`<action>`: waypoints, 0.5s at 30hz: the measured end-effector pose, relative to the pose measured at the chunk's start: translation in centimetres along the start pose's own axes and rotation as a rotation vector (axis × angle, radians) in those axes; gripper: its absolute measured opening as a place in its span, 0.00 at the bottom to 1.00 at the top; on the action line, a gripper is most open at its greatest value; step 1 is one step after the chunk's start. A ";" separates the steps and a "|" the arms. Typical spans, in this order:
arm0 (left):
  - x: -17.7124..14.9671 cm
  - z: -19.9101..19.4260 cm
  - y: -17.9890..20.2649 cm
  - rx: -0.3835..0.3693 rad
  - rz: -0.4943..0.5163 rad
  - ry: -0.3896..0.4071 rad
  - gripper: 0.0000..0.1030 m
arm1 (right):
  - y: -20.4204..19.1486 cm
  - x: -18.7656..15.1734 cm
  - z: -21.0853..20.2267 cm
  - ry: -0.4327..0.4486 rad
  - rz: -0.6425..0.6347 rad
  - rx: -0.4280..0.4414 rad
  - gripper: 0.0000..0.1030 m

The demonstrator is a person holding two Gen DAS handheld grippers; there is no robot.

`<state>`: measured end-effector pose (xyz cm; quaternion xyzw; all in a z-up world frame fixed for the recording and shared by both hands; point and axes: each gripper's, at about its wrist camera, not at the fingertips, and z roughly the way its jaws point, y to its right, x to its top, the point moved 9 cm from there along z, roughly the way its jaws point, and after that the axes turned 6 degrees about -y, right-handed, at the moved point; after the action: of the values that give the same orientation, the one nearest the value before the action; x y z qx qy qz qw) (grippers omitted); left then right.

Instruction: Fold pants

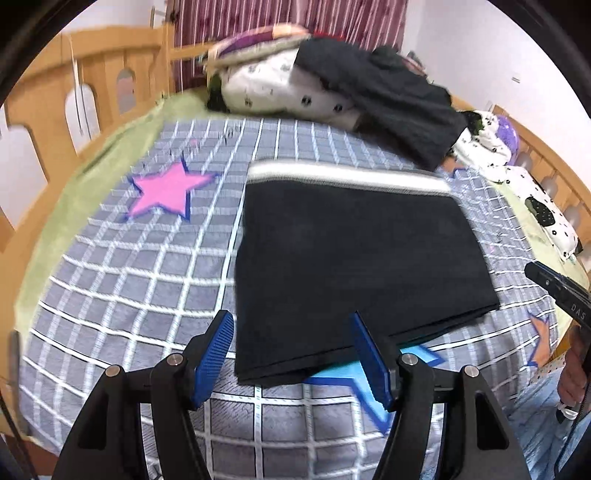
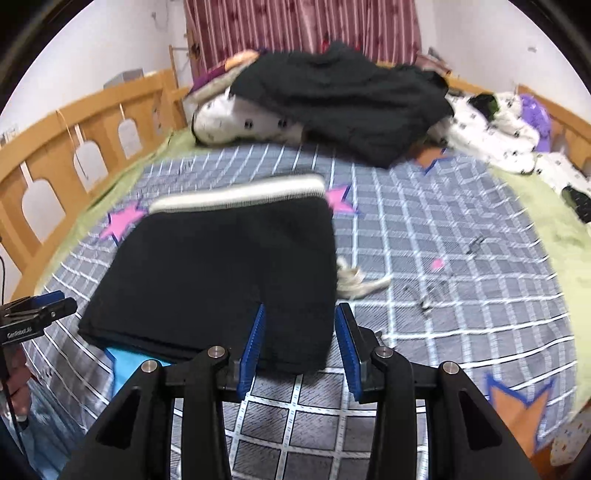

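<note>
While both grippers' fingers [image 1: 214, 354] gape empty, folded pants [image 1: 351, 266] lie square-edged.

This is looking like a bedroom in a home: a wooden bed frame with arched cut-outs [image 1: 55, 110] is surrounding a grey checked bedcover with coloured stars [image 1: 129, 266], and striped dark-red curtains [image 2: 303, 26] are hanging behind heaped clothes and bedding [image 2: 332, 99].

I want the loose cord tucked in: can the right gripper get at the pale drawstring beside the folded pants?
Probably yes. The drawstring lies bare on the checked blanket, just beyond the open, empty right gripper, beside the pants, with nothing over it.
</note>
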<state>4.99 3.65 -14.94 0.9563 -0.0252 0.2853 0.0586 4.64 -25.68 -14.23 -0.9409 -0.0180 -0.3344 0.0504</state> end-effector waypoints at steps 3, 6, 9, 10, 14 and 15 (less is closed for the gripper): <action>1.1 -3.4 1.2 0.015 0.009 0.049 0.63 | -0.4 1.1 -2.9 0.015 0.011 -0.011 0.38; 2.2 -6.8 2.4 0.024 0.017 0.097 0.74 | -0.9 1.5 -5.5 0.037 0.020 -0.040 0.70; 2.9 -9.0 3.7 0.018 0.022 0.125 0.80 | -1.6 1.9 -7.8 0.098 0.005 -0.069 0.86; 3.0 -9.5 4.1 0.019 0.028 0.129 0.81 | -1.9 2.0 -8.3 0.108 -0.009 -0.079 0.88; 2.7 -10.3 4.8 0.037 0.055 0.143 0.84 | -2.4 2.0 -9.2 0.100 -0.028 -0.087 0.90; 2.4 -10.2 4.8 0.035 0.056 0.139 0.84 | -2.5 2.0 -9.3 0.094 -0.024 -0.078 0.90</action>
<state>1.10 0.18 -4.69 0.9340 -0.0430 0.3529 0.0354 0.21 -24.19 -5.62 -0.9252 -0.0136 -0.3792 0.0103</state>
